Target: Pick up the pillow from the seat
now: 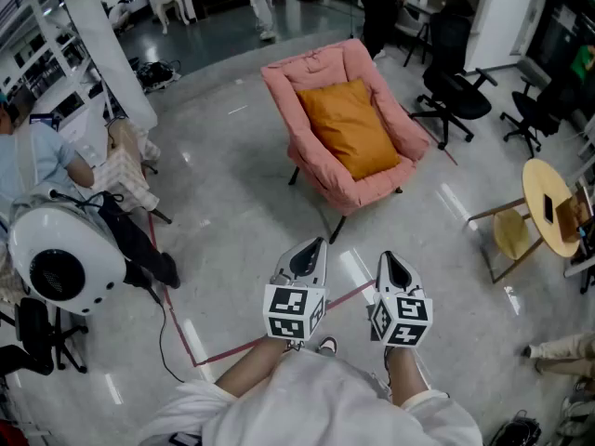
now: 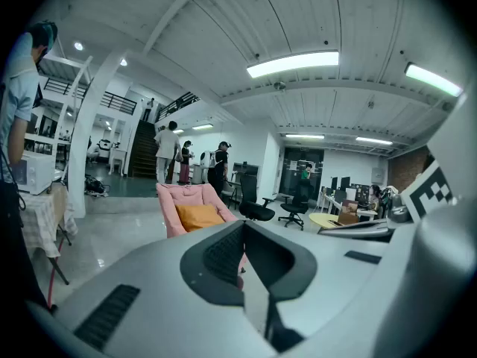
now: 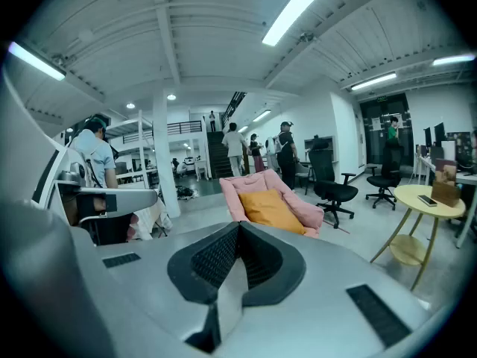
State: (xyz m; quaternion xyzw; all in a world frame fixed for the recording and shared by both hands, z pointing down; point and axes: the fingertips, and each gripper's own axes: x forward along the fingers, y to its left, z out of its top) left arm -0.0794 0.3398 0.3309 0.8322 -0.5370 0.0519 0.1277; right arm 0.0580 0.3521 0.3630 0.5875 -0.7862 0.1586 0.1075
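An orange pillow [image 1: 351,126] leans on the seat and back of a pink padded chair [image 1: 321,179] some way ahead of me on the floor. Both grippers are held side by side low in the head view, well short of the chair. My left gripper [image 1: 319,242] is shut and empty; my right gripper [image 1: 387,257] is shut and empty too. In the left gripper view the pillow [image 2: 197,216] and chair [image 2: 173,200] show small beyond the closed jaws. The right gripper view has the pillow [image 3: 273,209] on the chair [image 3: 237,190] straight ahead.
Black office chairs [image 1: 453,86] stand to the right of the pink chair. A round yellow side table [image 1: 548,208] is at the far right. A white fan-like machine [image 1: 58,254], a cloth-draped stand [image 1: 125,170] and a seated person are at the left. Red tape and a cable cross the floor.
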